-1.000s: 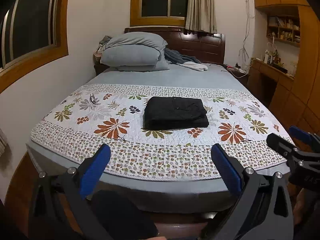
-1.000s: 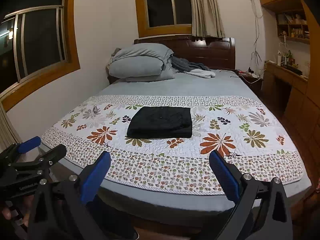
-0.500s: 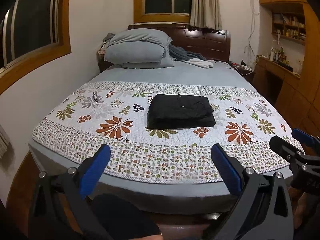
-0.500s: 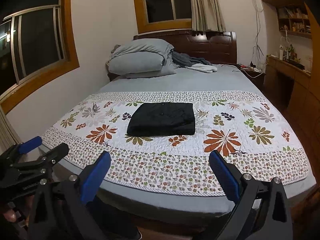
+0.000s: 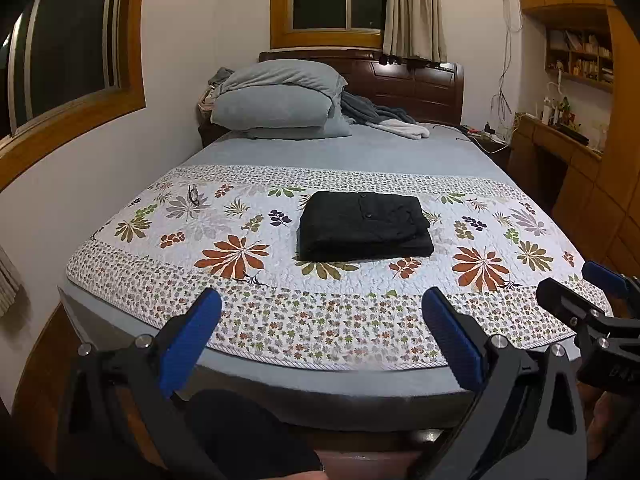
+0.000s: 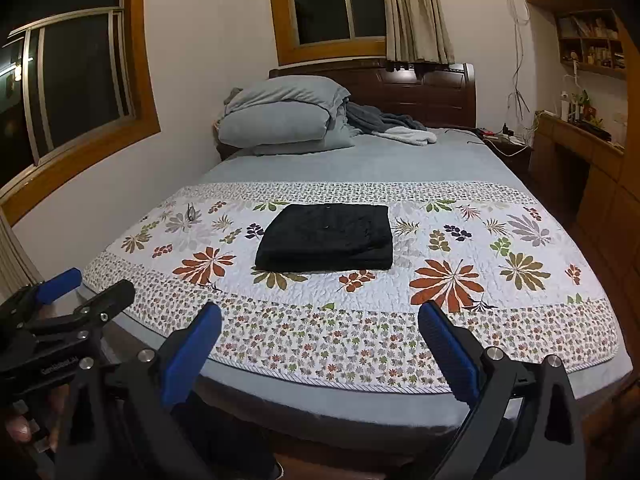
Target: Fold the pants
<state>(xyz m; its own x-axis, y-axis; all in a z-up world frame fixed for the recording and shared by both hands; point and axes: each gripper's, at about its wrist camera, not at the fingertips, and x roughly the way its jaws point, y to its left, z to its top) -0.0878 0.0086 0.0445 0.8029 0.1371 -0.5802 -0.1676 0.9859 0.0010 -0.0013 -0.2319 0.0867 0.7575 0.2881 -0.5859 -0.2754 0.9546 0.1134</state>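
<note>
Both grippers, left gripper point(image 5: 320, 344) and right gripper point(image 6: 320, 348), spread, empty; black pants point(image 5: 365, 226) folded rectangular on quilted floral coverlet point(image 5: 400, 280).

— What is laid over the bed point(image 5: 360, 148)?
— A white quilt point(image 5: 248, 296) printed with flowers and leaves is spread across its near half; grey sheet is left bare beyond it.

— And at the head end?
— Grey pillows point(image 5: 276, 104) are stacked on the left against a dark wooden headboard point(image 5: 416, 84), and a crumpled grey blanket point(image 5: 372, 114) is heaped just beside them.

— What is seen on the walls?
— Two wood-framed windows are set there, one on the left wall point(image 6: 76, 80) and one above the headboard point(image 6: 332, 4), the latter partly covered by a beige curtain point(image 6: 416, 12).

— And on the right?
— Wooden shelves point(image 6: 592, 44) and a counter point(image 6: 580, 136) crowded with small items are seen; the items cannot be told apart.
</note>
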